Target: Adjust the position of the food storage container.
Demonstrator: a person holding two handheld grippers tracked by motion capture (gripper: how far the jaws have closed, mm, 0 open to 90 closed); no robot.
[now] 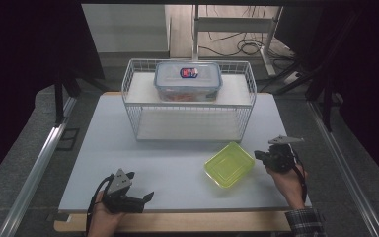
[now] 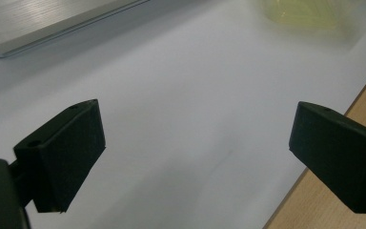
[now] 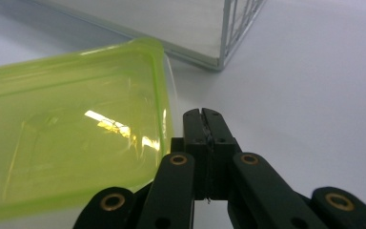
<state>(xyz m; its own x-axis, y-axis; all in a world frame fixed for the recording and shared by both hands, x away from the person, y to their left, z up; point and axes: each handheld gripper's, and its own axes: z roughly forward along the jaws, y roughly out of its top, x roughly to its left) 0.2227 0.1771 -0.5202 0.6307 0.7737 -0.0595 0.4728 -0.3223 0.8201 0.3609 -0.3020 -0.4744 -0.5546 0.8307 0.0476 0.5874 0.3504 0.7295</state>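
Note:
A translucent yellow-green container (image 1: 229,164) lies upside down on the white table, right of centre; it looms large in the right gripper view (image 3: 71,138) and appears as a blur at the top of the left gripper view (image 2: 310,12). My right gripper (image 1: 257,155) rests just right of it, jaws pressed together with nothing between them (image 3: 203,117). My left gripper (image 1: 140,190) sits near the table's front edge at the left, its jaws wide apart and empty (image 2: 198,148). A clear lidded box (image 1: 188,79) with a red-and-blue label stands on top of the wire rack (image 1: 143,106).
The white wire rack occupies the back middle of the table, its corner close in the right gripper view (image 3: 224,52). The table's wooden front edge (image 1: 177,219) runs beside my left gripper. Metal rails (image 1: 39,163) flank the table.

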